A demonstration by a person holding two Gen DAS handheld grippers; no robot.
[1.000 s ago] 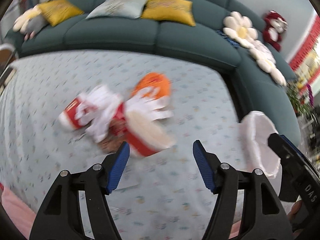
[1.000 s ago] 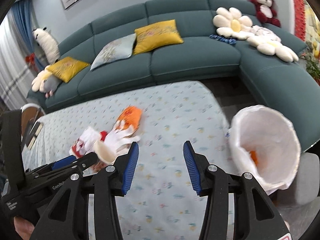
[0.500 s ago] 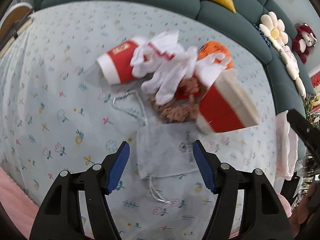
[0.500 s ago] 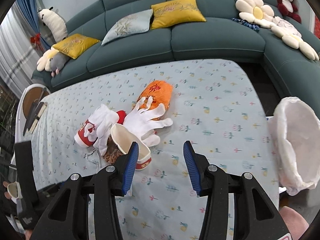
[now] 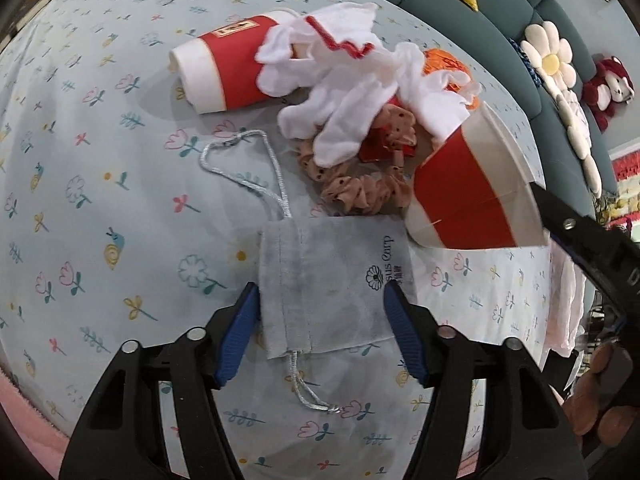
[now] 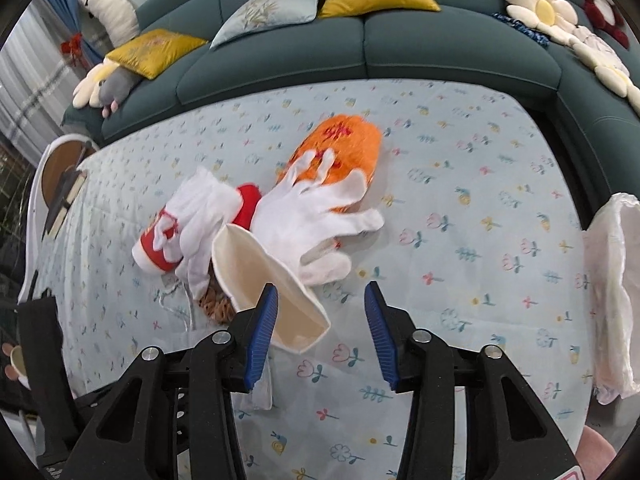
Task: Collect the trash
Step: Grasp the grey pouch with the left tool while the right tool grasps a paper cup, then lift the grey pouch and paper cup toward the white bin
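A trash pile lies on the flowered table. In the left wrist view my left gripper [image 5: 322,332] is open, its blue pads either side of a grey drawstring pouch [image 5: 332,280]. Beyond lie a brown scrunchie [image 5: 360,184], white gloves [image 5: 348,92], a lying red paper cup [image 5: 224,68], a tilted red-and-white cup [image 5: 472,196] and an orange furry bag [image 5: 444,64]. In the right wrist view my right gripper [image 6: 320,320] is open, its left pad at the rim of the tilted cup [image 6: 264,280]; gloves [image 6: 312,216], orange bag [image 6: 344,148] and lying cup [image 6: 156,248] sit behind.
A white trash bag [image 6: 612,300] hangs off the table's right edge and also shows in the left wrist view [image 5: 564,304]. A teal sofa [image 6: 360,44] with cushions and plush toys curves around the far side. A small round side table [image 6: 60,168] stands at the left.
Both grippers have dropped closer to the pile. The left one now straddles the grey pouch. The right one has come up against the tilted cup's rim.
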